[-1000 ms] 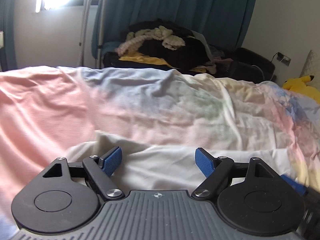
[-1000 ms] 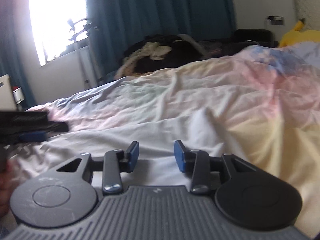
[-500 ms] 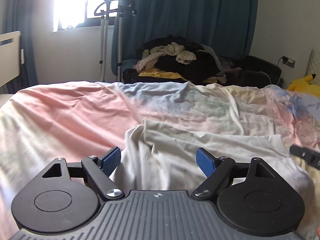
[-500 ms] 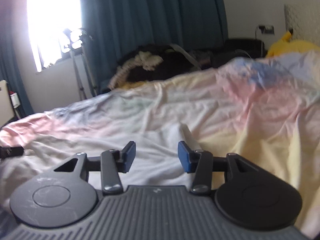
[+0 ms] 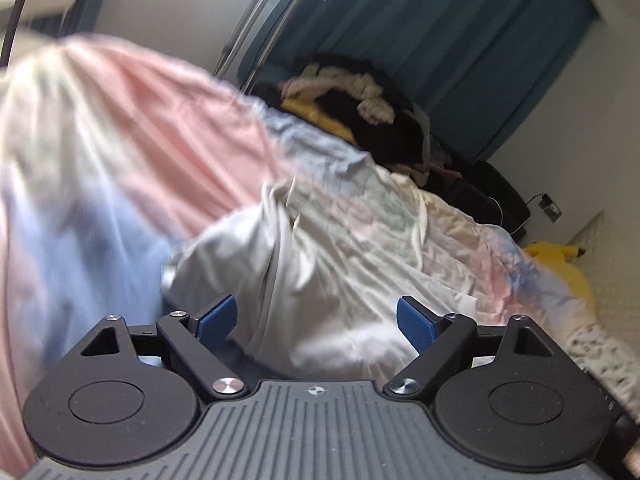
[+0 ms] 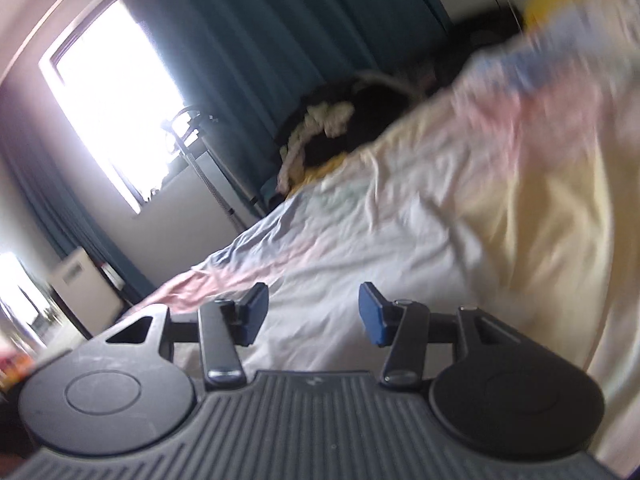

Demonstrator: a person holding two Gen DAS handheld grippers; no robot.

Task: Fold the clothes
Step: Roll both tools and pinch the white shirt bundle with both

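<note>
- Left wrist view: the left gripper [image 5: 316, 320] has its jaws spread wide, with nothing between the blue pads [image 5: 216, 318].
- Just ahead of it lies the white garment [image 5: 320, 280], crumpled in loose folds on the pastel bedspread [image 5: 132, 128]; one bunched edge rises near its far side. Whether the pads touch the cloth cannot be told.
- The bedspread is pink on the left, blue nearer the camera and pale yellow toward the right; this side is blurred.
- Beyond the bed, a dark pile of clothes [image 5: 372, 120] with a cream knitted piece on top and something yellow under it sits before the teal curtain [image 5: 460, 40]. What holds the pile cannot be made out.
- A yellow plush toy [image 5: 560, 260] lies at the right edge of the bed.
- Right wrist view: the right gripper [image 6: 312, 316] is also released, its jaws parted and empty, over white fabric [image 6: 340, 280] that may be the garment or the bedspread; blur prevents telling which.
- The same pile of clothes [image 6: 336, 128] lies past the bed, by the curtain.
- A bright window [image 6: 112, 92] is on the left, with a metal stand [image 6: 200, 152] before it.
</note>
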